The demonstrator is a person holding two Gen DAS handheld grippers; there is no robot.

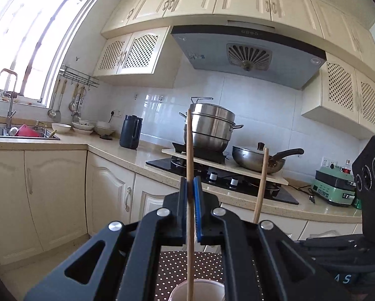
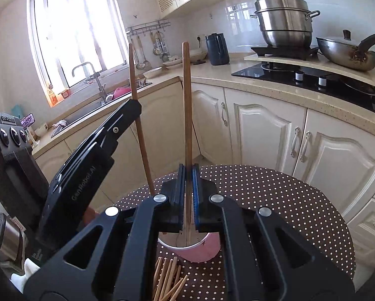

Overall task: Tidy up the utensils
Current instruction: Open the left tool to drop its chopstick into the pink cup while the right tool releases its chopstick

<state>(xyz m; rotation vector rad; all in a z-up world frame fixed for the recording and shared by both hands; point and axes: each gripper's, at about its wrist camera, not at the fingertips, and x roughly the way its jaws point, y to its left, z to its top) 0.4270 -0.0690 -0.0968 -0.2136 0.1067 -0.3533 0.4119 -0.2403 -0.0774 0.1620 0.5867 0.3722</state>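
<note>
My left gripper (image 1: 191, 188) is shut on an upright wooden chopstick (image 1: 190, 150), whose lower end reaches down to the rim of a cup (image 1: 207, 287). In the right wrist view my right gripper (image 2: 188, 173) is shut on another upright chopstick (image 2: 186, 100); its lower end stands inside the pink cup (image 2: 205, 250). To the left there, the left gripper (image 2: 133, 106) holds its slanted chopstick (image 2: 140, 125). The right gripper's chopstick (image 1: 261, 185) also shows in the left wrist view. Several loose chopsticks (image 2: 167, 281) lie on the table in front of the cup.
The cup stands on a round table with a brown polka-dot cloth (image 2: 275, 200). Behind it run kitchen cabinets and a counter (image 2: 262, 85) with a hob, a steel pot (image 2: 285, 22), a wok (image 2: 347, 52), a dark kettle (image 2: 217, 49) and a sink (image 2: 92, 105). A steel flask (image 2: 4, 238) stands at the left.
</note>
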